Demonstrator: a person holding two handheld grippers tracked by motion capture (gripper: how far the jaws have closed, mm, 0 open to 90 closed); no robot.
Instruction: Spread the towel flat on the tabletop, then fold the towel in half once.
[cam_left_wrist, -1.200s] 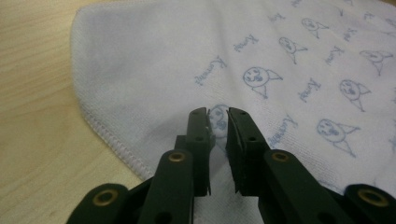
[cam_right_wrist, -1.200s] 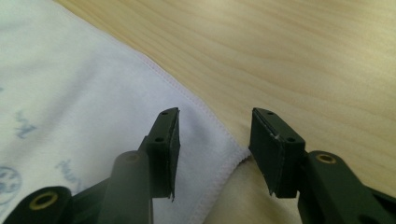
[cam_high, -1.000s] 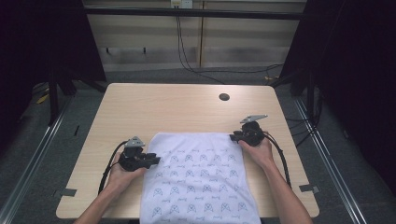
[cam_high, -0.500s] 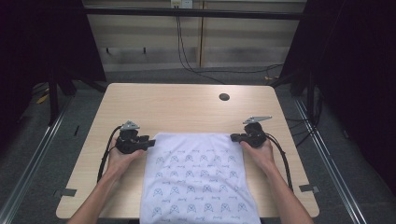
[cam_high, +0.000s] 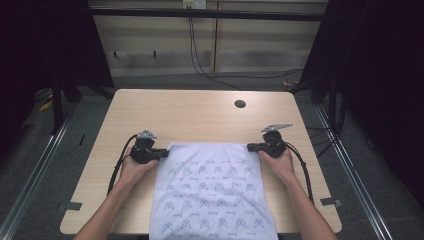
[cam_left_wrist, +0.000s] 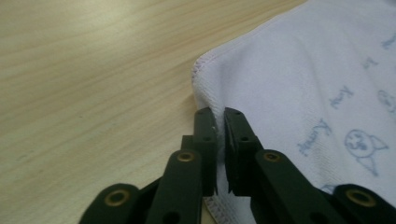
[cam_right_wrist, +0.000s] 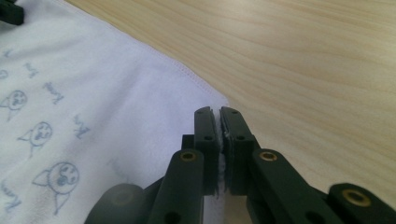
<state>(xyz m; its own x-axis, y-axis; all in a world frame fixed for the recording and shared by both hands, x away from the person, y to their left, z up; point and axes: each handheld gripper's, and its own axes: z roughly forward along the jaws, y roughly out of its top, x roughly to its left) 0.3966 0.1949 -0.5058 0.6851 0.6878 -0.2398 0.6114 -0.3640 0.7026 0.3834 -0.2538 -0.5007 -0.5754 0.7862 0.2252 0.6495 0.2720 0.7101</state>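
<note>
A white cloth (cam_high: 215, 190) printed with small blue cat faces lies flat on the wooden table (cam_high: 190, 115), its near end hanging over the front edge. My left gripper (cam_high: 164, 153) is at the cloth's far left corner. Its jaws have just been closing and now pinch the stitched hem (cam_left_wrist: 205, 88) between the pads; the left gripper (cam_left_wrist: 219, 113) is shut on the cloth (cam_left_wrist: 303, 79). My right gripper (cam_high: 250, 147) holds the far right corner. In the right gripper view the right gripper (cam_right_wrist: 215, 112) is shut on the cloth (cam_right_wrist: 93, 93) edge.
A dark round hole (cam_high: 240, 104) sits in the tabletop toward the far right. Bare wood stretches beyond the cloth's far edge. Cables trail from both grippers along the person's forearms. The other gripper's tip (cam_right_wrist: 9, 11) shows far off in the right gripper view.
The left gripper moved away from the person along the cloth's left side to its far left corner and took hold of it. The right gripper kept still on its corner.
</note>
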